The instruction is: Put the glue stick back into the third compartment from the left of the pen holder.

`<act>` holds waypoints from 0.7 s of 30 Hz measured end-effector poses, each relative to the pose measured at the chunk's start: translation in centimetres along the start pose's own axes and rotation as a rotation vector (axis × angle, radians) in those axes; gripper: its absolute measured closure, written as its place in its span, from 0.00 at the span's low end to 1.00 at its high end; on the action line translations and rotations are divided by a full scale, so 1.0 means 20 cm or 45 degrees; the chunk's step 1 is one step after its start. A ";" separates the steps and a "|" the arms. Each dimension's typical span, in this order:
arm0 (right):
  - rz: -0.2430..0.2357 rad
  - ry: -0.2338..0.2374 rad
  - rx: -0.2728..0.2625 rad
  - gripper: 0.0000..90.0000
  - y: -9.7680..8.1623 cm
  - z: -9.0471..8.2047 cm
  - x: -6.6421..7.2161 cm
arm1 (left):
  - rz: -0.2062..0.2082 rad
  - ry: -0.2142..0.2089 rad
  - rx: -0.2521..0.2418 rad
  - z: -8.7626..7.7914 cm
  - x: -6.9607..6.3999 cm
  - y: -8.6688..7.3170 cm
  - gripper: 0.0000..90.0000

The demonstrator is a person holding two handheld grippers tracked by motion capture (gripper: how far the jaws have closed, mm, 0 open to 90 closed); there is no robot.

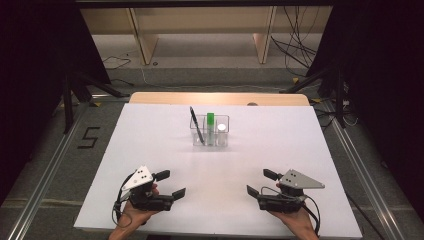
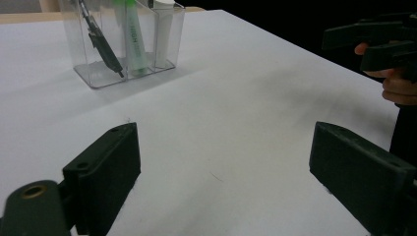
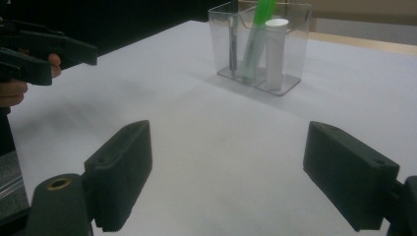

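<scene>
A clear plastic holder (image 1: 209,131) with three compartments stands on the white table top, towards the far middle. It holds a black pen (image 1: 195,125), a green highlighter (image 1: 210,124) and a white stick (image 1: 221,133), one per compartment. My left gripper (image 1: 170,184) rests near the front left, open and empty. At the front right my right gripper (image 1: 261,182) is open too, nothing between its jaws. The left gripper view shows the holder (image 2: 98,73) far left, with pen (image 2: 101,42) and highlighter (image 2: 134,39). The right gripper view has the holder (image 3: 290,81) ahead.
The white table top (image 1: 150,145) is bare between the grippers and the holder. A wooden edge (image 1: 220,98) runs along its far side. Beyond lie floor cables (image 1: 295,47) and black stand legs (image 1: 80,90).
</scene>
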State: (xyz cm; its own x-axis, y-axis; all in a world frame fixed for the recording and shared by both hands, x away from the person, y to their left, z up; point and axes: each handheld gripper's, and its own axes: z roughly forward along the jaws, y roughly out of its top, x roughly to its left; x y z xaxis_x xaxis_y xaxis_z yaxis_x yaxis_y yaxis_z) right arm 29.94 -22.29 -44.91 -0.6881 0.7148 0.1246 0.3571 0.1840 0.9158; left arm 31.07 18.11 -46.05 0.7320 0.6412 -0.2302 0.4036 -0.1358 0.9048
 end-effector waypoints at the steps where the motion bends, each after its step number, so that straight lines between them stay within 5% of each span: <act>1: 0.002 -0.001 0.002 0.21 -0.01 -0.01 0.00 | -0.001 0.000 0.000 0.00 0.00 0.00 0.13; 21: 0.036 -0.015 -0.003 0.20 -0.05 -0.03 -0.01 | -0.007 -0.011 0.001 0.00 0.00 0.00 0.13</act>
State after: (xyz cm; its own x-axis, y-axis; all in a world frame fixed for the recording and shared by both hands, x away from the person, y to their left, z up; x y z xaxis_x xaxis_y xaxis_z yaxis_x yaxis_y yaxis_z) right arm 29.35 -23.03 -45.67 -0.6703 0.7275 0.1461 0.3748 0.1620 0.9128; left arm 31.11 18.13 -46.04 0.7342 0.6357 -0.2383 0.4079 -0.1325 0.9033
